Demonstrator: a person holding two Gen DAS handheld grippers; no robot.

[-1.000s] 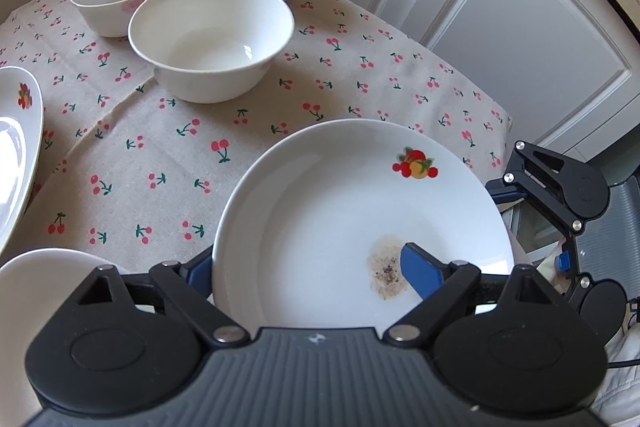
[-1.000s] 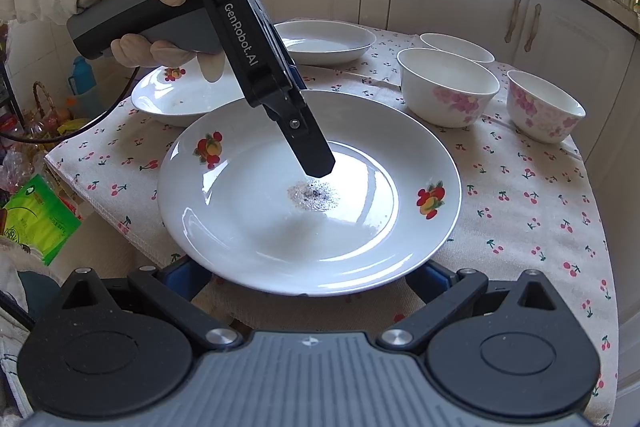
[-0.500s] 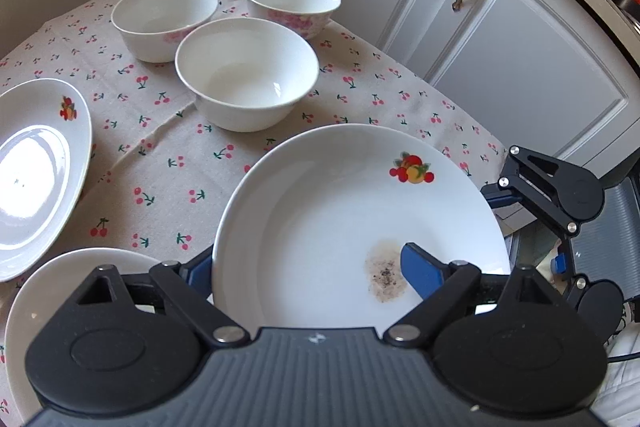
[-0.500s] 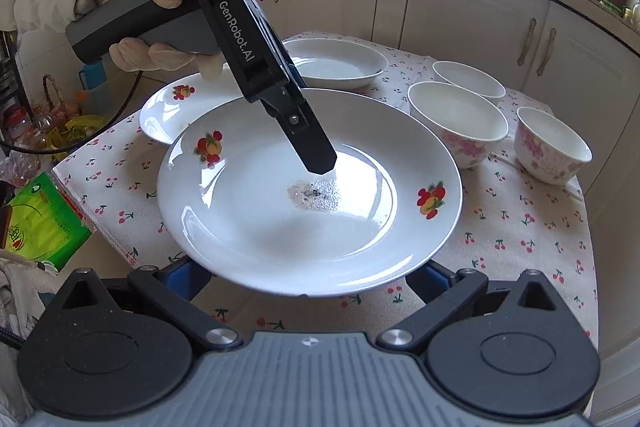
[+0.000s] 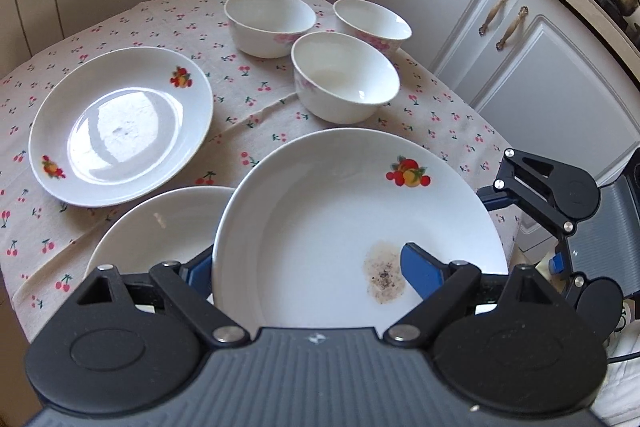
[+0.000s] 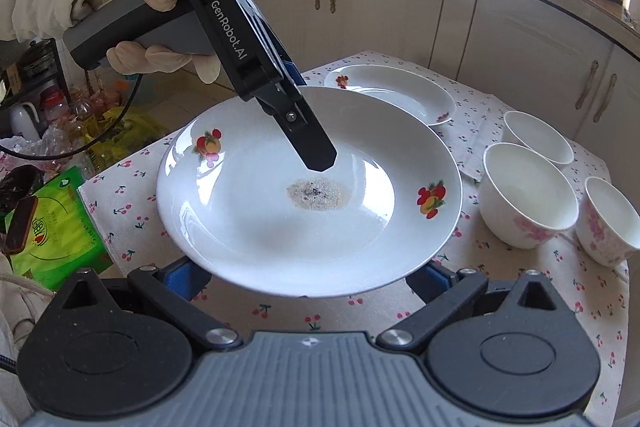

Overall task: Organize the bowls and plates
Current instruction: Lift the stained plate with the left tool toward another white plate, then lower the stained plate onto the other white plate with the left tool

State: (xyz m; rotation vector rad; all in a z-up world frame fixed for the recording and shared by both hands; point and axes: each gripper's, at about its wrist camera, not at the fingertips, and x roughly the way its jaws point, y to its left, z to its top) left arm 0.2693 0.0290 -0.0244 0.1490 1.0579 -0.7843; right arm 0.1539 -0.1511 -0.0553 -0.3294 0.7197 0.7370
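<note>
A white fruit-print plate [image 5: 332,223] with a brown stain is lifted above the table; it also shows in the right wrist view [image 6: 256,219]. My left gripper [image 5: 308,267] is shut on its rim, one finger on top and one beneath. My right gripper [image 6: 308,275] is open, its fingers under the plate's near edge. A second fruit-print plate [image 5: 120,127] and a plain plate [image 5: 160,227] lie on the table. Three white bowls [image 5: 346,77] stand behind.
The table has a cherry-print cloth [image 5: 248,103]. White cabinets [image 5: 500,39] stand close behind and to the right. A green packet [image 6: 60,231] and clutter lie off the table's left edge in the right wrist view.
The held plate has risen and moved left, over the plain plate. More of the table has come into the left wrist view. The right gripper followed beneath it.
</note>
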